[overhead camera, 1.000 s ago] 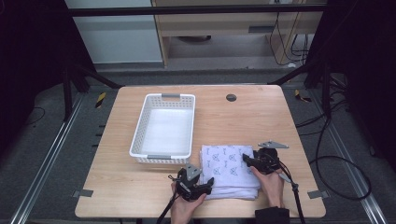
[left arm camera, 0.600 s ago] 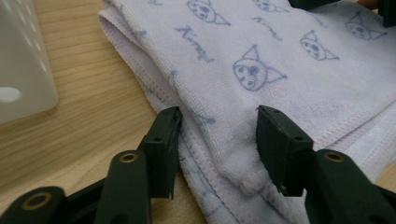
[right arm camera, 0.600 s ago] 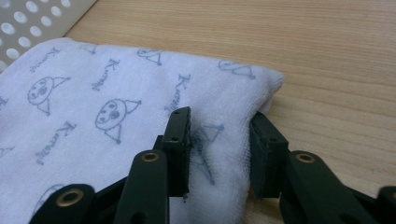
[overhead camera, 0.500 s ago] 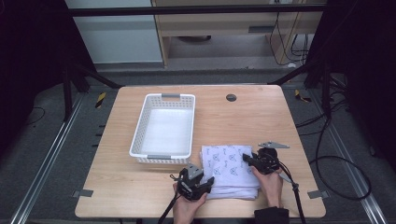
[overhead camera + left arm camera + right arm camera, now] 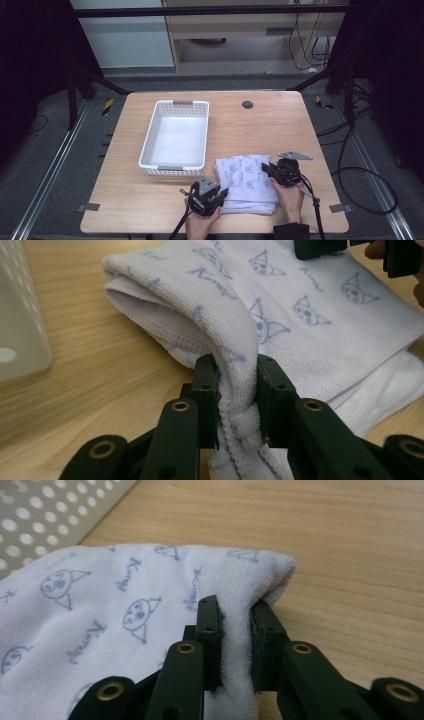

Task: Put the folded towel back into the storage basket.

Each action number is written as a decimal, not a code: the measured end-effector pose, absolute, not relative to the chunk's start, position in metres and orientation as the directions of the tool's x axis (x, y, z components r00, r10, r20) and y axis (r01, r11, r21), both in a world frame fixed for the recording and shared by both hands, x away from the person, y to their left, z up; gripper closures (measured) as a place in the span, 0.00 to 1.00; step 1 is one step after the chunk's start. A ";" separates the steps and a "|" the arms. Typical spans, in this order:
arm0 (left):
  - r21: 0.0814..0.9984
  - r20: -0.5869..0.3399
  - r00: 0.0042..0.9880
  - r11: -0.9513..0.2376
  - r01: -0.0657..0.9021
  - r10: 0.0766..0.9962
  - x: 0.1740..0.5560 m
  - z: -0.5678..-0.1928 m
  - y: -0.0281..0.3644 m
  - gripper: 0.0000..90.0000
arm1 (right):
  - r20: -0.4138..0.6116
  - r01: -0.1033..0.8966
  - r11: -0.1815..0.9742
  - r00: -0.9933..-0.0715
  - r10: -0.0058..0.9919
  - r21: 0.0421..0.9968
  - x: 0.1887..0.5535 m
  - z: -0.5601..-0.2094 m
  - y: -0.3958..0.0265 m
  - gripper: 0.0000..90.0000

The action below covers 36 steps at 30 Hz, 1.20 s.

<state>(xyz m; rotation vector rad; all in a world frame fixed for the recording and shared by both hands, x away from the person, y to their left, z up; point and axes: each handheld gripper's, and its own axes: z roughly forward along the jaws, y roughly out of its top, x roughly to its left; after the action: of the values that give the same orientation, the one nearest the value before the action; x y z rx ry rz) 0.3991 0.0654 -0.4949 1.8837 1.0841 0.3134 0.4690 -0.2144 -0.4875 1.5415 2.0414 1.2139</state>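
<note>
High view: one folded towel lies on the table near the front edge, just right of one white basket, long axis front to back. Two grippers flank it.

Left gripper view: left gripper is clamped on bunched towel edge.

Right gripper view: right gripper pinches the towel's fold.
</note>
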 end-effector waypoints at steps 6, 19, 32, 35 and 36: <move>0.837 -0.183 0.598 -0.195 0.511 0.780 0.391 -0.477 0.070 0.81 | 0.218 0.579 0.061 -0.399 0.890 0.813 0.455 -0.466 -0.212 0.87; 0.873 -0.134 0.620 -0.205 0.444 0.773 0.382 -0.452 0.071 0.81 | 0.194 0.491 0.036 -0.409 0.892 0.870 0.435 -0.435 -0.212 0.87; 0.897 -0.075 0.622 -0.219 0.383 0.780 0.379 -0.423 0.077 0.81 | 0.180 0.421 0.016 -0.422 0.889 0.907 0.430 -0.410 -0.206 0.87; 0.901 -0.068 0.619 -0.217 0.374 0.782 0.380 -0.419 0.079 0.81 | 0.176 0.411 0.014 -0.420 0.890 0.912 0.430 -0.406 -0.204 0.87; 0.903 -0.067 0.618 -0.216 0.372 0.783 0.380 -0.417 0.080 0.81 | 0.175 0.408 0.012 -0.418 0.891 0.913 0.431 -0.405 -0.202 0.87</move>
<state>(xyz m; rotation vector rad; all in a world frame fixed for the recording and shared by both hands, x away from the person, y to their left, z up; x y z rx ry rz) 0.3799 0.0801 -0.4170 1.8215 0.9316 0.5047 0.4307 -0.2023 -0.4049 1.3279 1.8381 1.3957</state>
